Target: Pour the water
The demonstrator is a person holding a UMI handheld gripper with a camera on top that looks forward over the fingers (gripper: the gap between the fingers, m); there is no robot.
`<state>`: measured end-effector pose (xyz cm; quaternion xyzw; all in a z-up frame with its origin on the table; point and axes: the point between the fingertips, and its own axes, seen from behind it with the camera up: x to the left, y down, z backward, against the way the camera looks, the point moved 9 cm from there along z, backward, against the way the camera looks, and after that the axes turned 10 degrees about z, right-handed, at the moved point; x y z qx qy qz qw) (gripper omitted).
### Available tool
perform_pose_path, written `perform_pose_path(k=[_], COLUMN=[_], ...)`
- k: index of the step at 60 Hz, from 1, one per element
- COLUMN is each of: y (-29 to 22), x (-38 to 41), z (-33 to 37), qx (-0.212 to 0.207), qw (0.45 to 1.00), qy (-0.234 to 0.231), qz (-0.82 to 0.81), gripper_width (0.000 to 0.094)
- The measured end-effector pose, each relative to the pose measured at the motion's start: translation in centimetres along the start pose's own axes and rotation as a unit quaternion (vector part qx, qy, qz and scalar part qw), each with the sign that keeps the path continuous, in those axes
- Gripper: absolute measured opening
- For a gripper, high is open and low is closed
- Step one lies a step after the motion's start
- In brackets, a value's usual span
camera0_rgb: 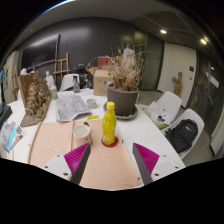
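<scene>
Ahead: yellow bottle (109,124) stands upright on the mat (55,140), straight beyond the gripper (111,157), a touch left of the midline between the fingers. Long axis vertical, cap up. Near, but not yet between the pads.

Jaws spread wide, holding nothing; pink pads (76,156) face each other across an empty gap.

A white cup (82,112) sits just left of and behind the bottle, close to it, likely the pour target. Potted dry plant (124,84) stands further back on the table (150,130); papers (70,104) lie left of it. Chairs (167,106) to the right.

Judgement: approach stage, grasp not yet made. The coming move probably calls for a straight push forward so the fingers flank the bottle's body. Cup's nearness is the risk on the left finger's side.
</scene>
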<state>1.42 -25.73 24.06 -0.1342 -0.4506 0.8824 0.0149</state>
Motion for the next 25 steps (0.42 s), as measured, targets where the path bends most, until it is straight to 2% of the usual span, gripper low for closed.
perform_pose_path(k=[25], y=[0.0], x=[0.3], z=[2.2], qx=[0.000], qw=[1.000], qy=[0.018], qz=[0.013], gripper_width=[0.0860])
